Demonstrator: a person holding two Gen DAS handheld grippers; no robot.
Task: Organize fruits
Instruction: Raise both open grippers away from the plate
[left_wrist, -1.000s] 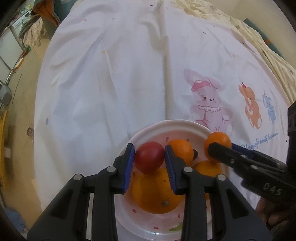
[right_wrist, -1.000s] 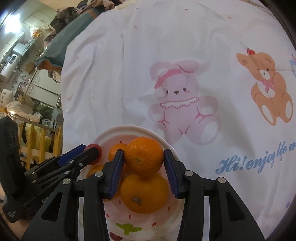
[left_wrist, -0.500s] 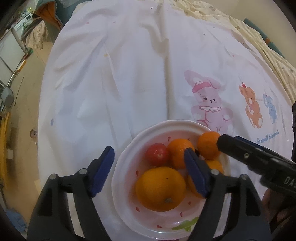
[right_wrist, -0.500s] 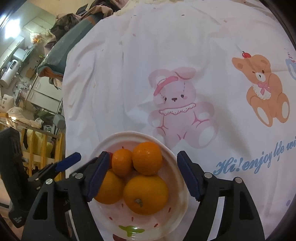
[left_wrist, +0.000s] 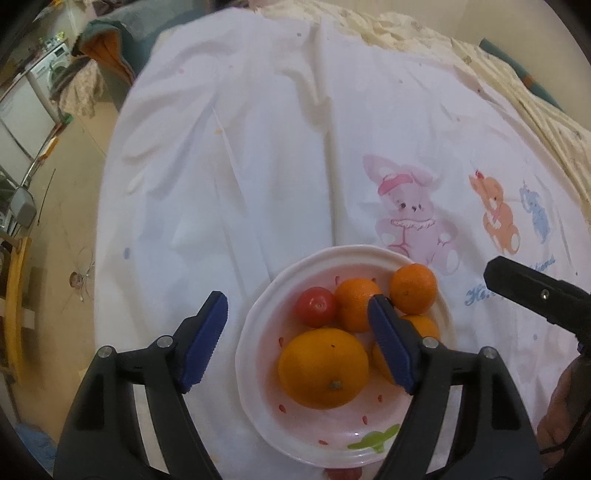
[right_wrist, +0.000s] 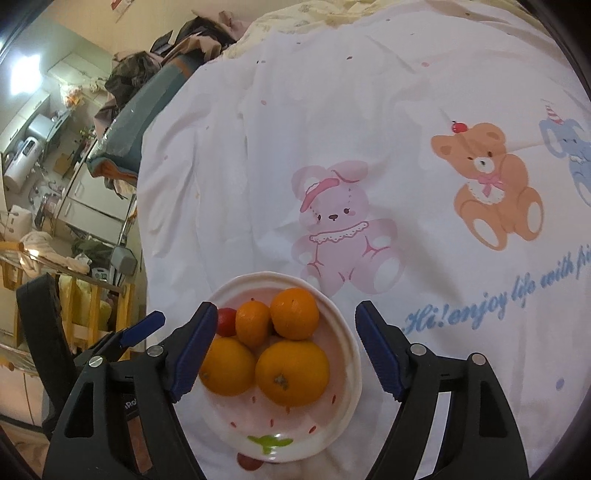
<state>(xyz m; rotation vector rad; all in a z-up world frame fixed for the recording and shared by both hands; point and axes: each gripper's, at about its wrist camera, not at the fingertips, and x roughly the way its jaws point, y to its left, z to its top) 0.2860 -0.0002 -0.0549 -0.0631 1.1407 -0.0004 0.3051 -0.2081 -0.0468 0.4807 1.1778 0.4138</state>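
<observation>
A white bowl with a strawberry pattern (left_wrist: 258, 325) (right_wrist: 343, 325) sits on a white cartoon-print cloth. It holds a red tomato (left_wrist: 316, 307) (right_wrist: 226, 321), a big orange (left_wrist: 323, 368), and several smaller oranges (left_wrist: 413, 283) (right_wrist: 294, 313). My left gripper (left_wrist: 297, 341) is open and empty, raised above the bowl's near left side. My right gripper (right_wrist: 282, 347) is open and empty, raised above the bowl. Its black finger shows in the left wrist view (left_wrist: 535, 293).
The cloth (left_wrist: 258, 147) bears a pink rabbit (right_wrist: 340, 225), an orange bear (right_wrist: 495, 184) and blue lettering. Its left edge drops to the floor (left_wrist: 55, 206). Clutter and furniture (right_wrist: 55, 166) stand at the left.
Both grippers opened and drew back and up. The left let go of the tomato and the right let go of an orange; both fruits now lie in the bowl.
</observation>
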